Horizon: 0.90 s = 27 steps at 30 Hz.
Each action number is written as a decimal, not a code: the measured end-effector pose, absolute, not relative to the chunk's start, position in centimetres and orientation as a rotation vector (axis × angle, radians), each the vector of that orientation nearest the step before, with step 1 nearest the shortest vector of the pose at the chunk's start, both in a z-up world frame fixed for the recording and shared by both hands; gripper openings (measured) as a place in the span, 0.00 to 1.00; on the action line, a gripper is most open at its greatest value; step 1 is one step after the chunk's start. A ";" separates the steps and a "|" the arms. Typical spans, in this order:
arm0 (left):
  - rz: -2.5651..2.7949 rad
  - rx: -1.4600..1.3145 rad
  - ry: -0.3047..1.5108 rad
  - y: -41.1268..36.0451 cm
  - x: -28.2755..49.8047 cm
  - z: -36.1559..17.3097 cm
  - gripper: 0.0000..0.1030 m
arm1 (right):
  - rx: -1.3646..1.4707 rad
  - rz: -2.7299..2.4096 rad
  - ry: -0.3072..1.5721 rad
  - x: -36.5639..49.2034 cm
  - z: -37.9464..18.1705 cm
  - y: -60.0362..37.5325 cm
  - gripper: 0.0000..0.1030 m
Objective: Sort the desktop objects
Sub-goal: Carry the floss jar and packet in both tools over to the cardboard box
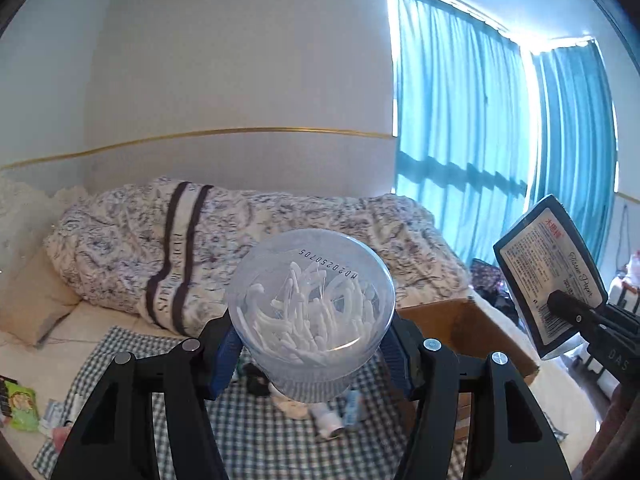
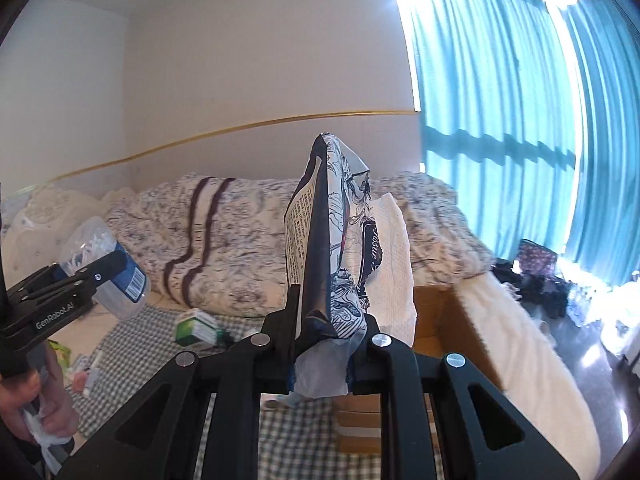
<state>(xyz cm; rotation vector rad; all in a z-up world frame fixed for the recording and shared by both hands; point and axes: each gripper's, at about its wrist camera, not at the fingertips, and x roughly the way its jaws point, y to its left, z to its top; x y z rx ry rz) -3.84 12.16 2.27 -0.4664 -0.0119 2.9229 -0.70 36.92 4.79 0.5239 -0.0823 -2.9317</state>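
I am in a home bedroom: ahead of me lies a bed (image 1: 100, 336) with a rumpled floral quilt (image 1: 224, 236) heaped along the wall and a beige pillow (image 1: 36, 300) at its end. Teal curtains (image 1: 460, 120) hang over a bright window, and a checked cloth (image 1: 264, 432) with small household clutter is spread across the mattress.

Both wrist views look forward along their tools, close over the checkered cloth (image 1: 120, 344), sharing the bed (image 2: 240, 240) and teal curtains (image 1: 460, 140) beyond.
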 end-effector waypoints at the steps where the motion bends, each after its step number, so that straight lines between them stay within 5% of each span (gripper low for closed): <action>1: 2.913 -0.467 -0.010 12.7 -4.0 2.2 0.61 | 0.526 -2.943 -0.082 -0.8 4.8 37.4 0.15; 27: 2.615 -0.579 0.059 26.5 -10.1 -2.3 0.61 | 0.841 -2.979 0.032 -8.3 -0.9 45.9 0.16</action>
